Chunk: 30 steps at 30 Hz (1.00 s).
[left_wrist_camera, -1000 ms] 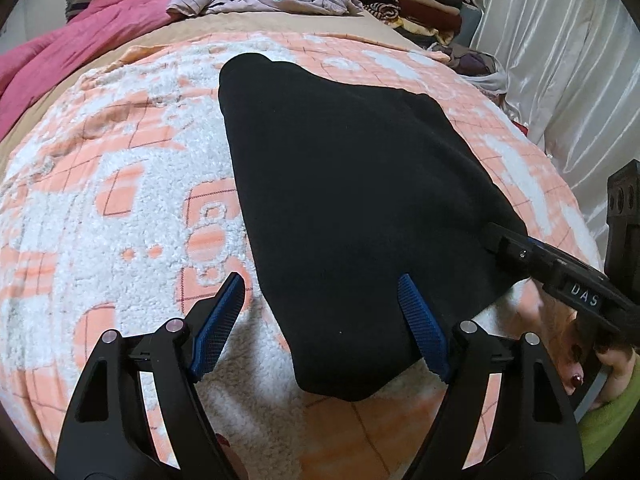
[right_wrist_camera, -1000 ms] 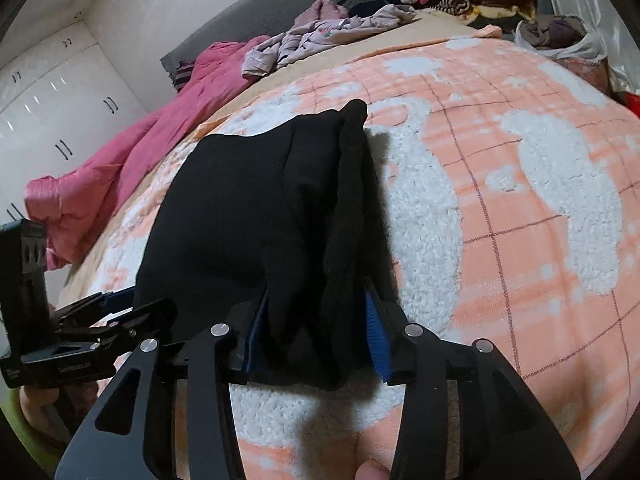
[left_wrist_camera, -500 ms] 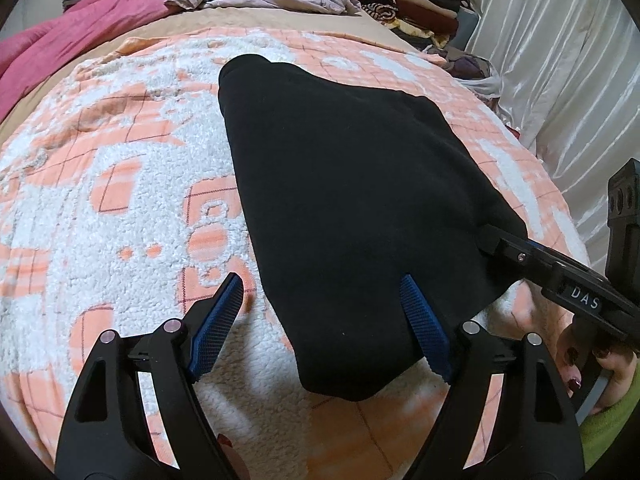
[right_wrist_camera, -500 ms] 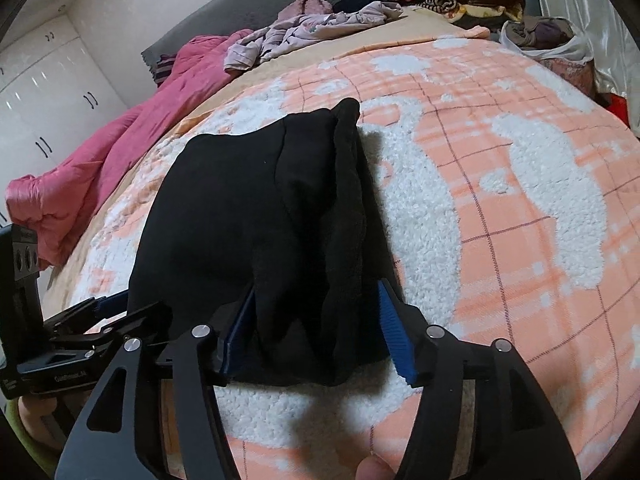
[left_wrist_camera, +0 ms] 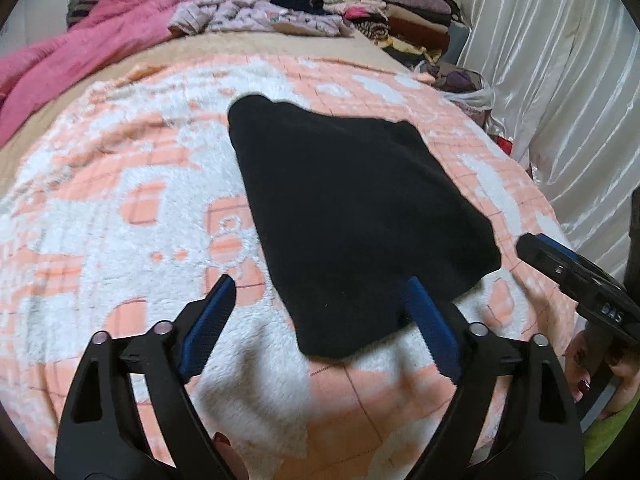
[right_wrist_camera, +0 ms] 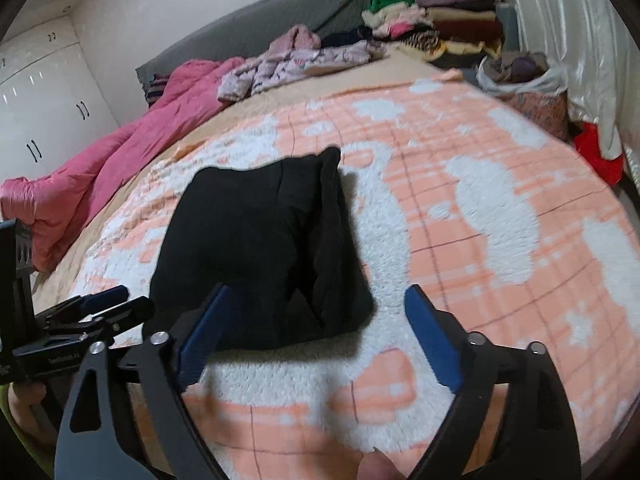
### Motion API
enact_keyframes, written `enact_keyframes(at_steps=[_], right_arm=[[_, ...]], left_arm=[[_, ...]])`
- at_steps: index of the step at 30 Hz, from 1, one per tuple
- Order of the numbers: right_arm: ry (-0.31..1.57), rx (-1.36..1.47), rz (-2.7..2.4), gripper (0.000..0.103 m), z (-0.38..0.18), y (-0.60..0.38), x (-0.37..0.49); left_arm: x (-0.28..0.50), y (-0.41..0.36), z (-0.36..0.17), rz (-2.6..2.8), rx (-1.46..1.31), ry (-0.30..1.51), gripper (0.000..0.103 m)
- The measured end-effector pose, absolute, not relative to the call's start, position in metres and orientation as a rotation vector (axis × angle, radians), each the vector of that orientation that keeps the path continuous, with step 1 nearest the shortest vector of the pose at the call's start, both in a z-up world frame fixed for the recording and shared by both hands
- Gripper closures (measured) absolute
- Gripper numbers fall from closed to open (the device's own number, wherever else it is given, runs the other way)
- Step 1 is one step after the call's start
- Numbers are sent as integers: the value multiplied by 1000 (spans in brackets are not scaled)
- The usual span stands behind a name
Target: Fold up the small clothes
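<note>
A black folded garment (left_wrist_camera: 352,216) lies flat on the orange-and-white fleece blanket (left_wrist_camera: 120,216). My left gripper (left_wrist_camera: 320,292) hovers over its near corner, jaws opening, blue pads clear of the cloth. In the right wrist view the same garment (right_wrist_camera: 260,240) shows its stacked folded edges on the right side. My right gripper (right_wrist_camera: 318,296) hangs just behind its near edge, jaws opening wide, pads touching nothing. Each gripper appears in the other's view: the right gripper (left_wrist_camera: 532,246) at the garment's right corner, the left gripper (right_wrist_camera: 120,300) at its left.
A pink quilt (right_wrist_camera: 100,172) lies along the bed's left side. Loose lilac clothes (right_wrist_camera: 300,64) and a stack of folded clothes (right_wrist_camera: 440,28) sit at the head of the bed. A plastic bag (right_wrist_camera: 520,76), white curtain (left_wrist_camera: 560,92) and wardrobe (right_wrist_camera: 48,92) border it.
My right gripper let go of the garment's folded edge, spread wide and drew up and back. The left gripper rose a little and widened. The garment stays where it lay.
</note>
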State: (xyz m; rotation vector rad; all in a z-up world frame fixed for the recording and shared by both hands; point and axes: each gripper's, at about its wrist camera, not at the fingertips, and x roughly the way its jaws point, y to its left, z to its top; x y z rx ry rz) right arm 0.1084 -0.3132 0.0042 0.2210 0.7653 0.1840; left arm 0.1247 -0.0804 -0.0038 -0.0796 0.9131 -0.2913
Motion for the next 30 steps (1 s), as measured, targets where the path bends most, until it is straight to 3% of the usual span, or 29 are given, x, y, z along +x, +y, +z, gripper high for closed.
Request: enact_keyframes(at_steps=[5,18,30], right_arm=[[675,212,171,5,26,-316,84],[568,142,149,4,52,-314,43],[545,101,134,4,46,-311,14]], left_arm=[[106,-74,17,-275,-75,856,10],[58,-57,45,-213,-83,743,10],[31,-46,35,-175,-54,737,10]])
